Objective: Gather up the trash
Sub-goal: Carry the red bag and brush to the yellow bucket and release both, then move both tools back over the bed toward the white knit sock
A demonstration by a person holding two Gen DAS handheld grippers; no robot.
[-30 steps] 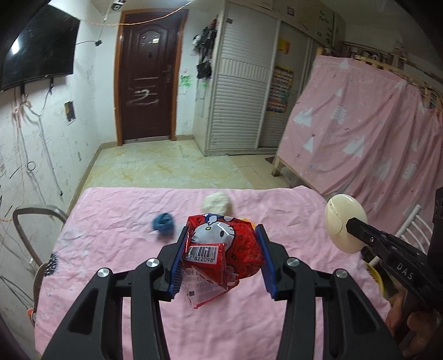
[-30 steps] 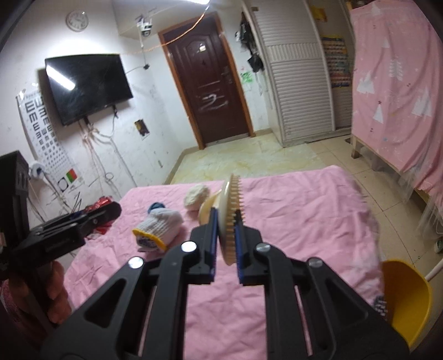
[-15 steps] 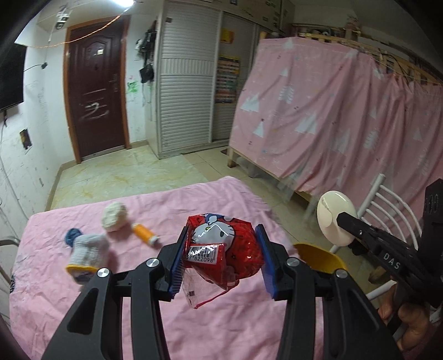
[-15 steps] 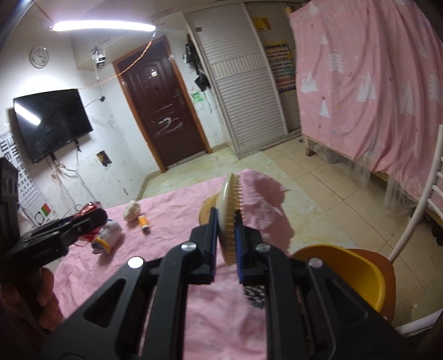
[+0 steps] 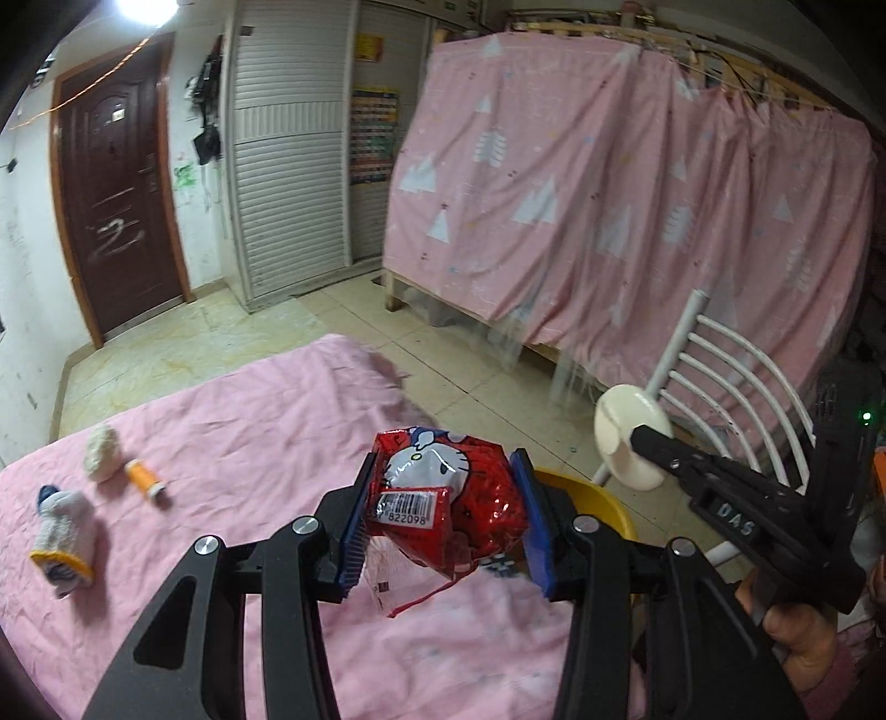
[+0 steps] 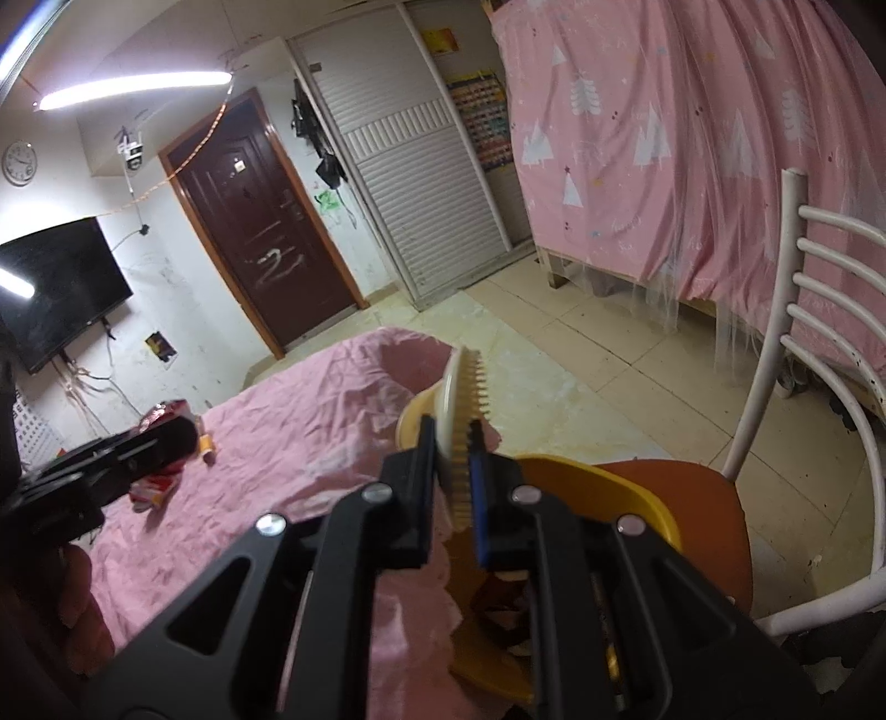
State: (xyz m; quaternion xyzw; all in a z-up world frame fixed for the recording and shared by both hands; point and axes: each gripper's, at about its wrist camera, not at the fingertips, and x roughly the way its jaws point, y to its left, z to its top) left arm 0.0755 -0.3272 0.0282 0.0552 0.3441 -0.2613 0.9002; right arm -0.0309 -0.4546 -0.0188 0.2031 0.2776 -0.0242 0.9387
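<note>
Snack wrapper [image 5: 448, 504], red, clamped in left gripper [image 5: 446, 520], carried above pink cloth [image 5: 249, 443] toward yellow bin [image 5: 587, 501]. Transport step.

Right view: right gripper [image 6: 462, 471] clenched on round brush [image 6: 468, 410], over bin [image 6: 620, 487] on chair [image 6: 720, 498]. Next: center over bin, release.

Light source: your left wrist view catches a blown-out ceiling lamp [image 5: 145, 10] at top left; your right wrist view shows it as a long white tube [image 6: 133, 88].
Brightness: the room reads evenly bright, with a cool, pinkish cast.
Glare: the tube reflects on the black TV screen [image 6: 55, 288]; foil on the red snack bag [image 5: 443, 498] sparkles.
Shadows: soft, dark patch on the pink cloth [image 5: 221, 443] near its far edge.
Blur: the door [image 5: 116, 221] and curtain [image 5: 609, 221] smear slightly.
Distortion: you see straight lines bow outward; corners fall to black.
</note>
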